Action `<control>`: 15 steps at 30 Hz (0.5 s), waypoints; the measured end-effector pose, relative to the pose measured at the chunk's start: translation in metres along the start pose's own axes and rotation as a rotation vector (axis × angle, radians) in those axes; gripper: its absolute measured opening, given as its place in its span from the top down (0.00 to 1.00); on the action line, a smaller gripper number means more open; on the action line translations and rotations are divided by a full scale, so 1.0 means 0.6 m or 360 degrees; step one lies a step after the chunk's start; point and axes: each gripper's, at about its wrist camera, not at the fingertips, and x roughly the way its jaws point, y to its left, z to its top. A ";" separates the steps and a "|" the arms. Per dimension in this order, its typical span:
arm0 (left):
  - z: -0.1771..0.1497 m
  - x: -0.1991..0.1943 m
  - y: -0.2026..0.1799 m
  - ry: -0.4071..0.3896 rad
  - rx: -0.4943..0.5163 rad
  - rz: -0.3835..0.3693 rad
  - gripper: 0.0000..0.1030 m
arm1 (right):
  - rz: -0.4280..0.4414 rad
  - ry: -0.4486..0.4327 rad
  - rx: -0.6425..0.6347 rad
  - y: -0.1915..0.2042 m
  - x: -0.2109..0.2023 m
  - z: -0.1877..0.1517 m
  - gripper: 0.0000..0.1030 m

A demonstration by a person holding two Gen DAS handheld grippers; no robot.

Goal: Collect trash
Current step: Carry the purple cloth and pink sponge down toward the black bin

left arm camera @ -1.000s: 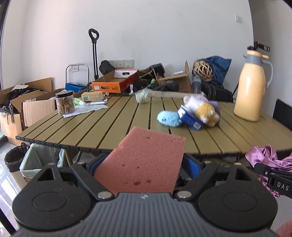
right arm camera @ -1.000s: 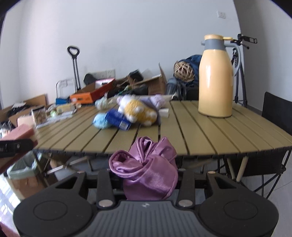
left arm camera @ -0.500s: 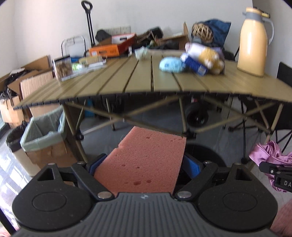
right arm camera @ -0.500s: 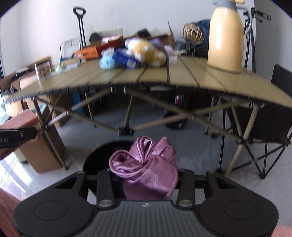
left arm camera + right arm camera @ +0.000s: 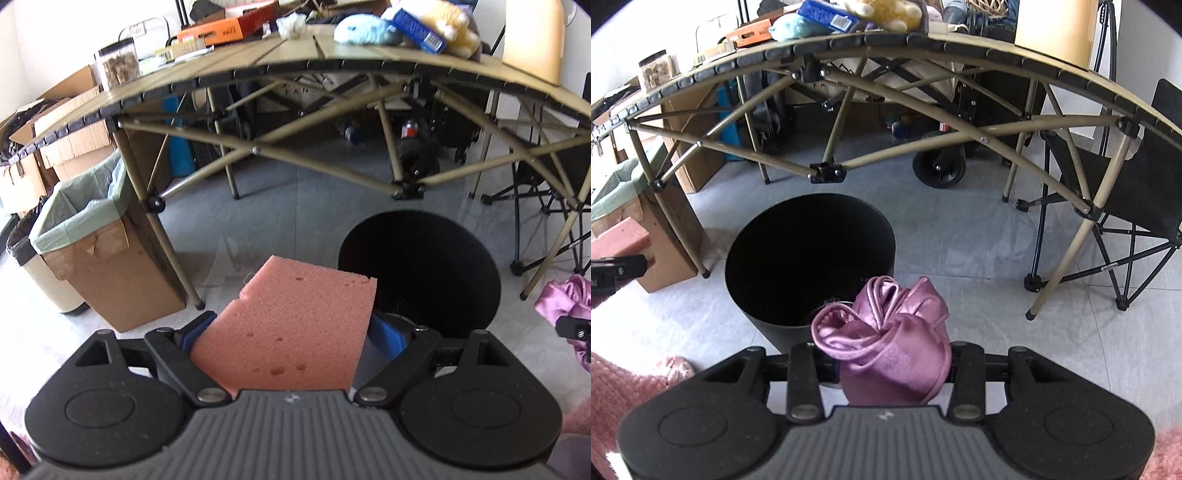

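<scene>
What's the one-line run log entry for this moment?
left hand-held gripper: shut on pink sponge | right hand-held gripper: shut on purple cloth | black bin: on floor beneath both | nothing dropped yet

We see bright daylight in both views, strongest from left, where floor (image 5: pixel 44 347) washes out near white. Wall at top left overexposed. Soft shadows under table (image 5: pixel 258 70). Black bin (image 5: pixel 809 258) interior reads as pure black, no detail inside. Satin sheen glints on purple cloth (image 5: pixel 886 354). Strong fisheye bend: table edge arches, dark vignette in corners. Centre sharp; far clutter on table top slightly soft. We see no marked motion blur.
</scene>
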 end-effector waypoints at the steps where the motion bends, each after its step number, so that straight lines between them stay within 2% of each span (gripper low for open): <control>1: 0.000 0.005 0.000 0.0008 0.0000 0.0006 0.14 | 0.0000 0.0003 0.0000 -0.001 0.003 0.001 0.62; 15: -0.002 0.044 0.019 0.0123 -0.0043 0.0055 0.14 | 0.0014 0.0045 -0.0044 0.011 0.021 0.016 0.62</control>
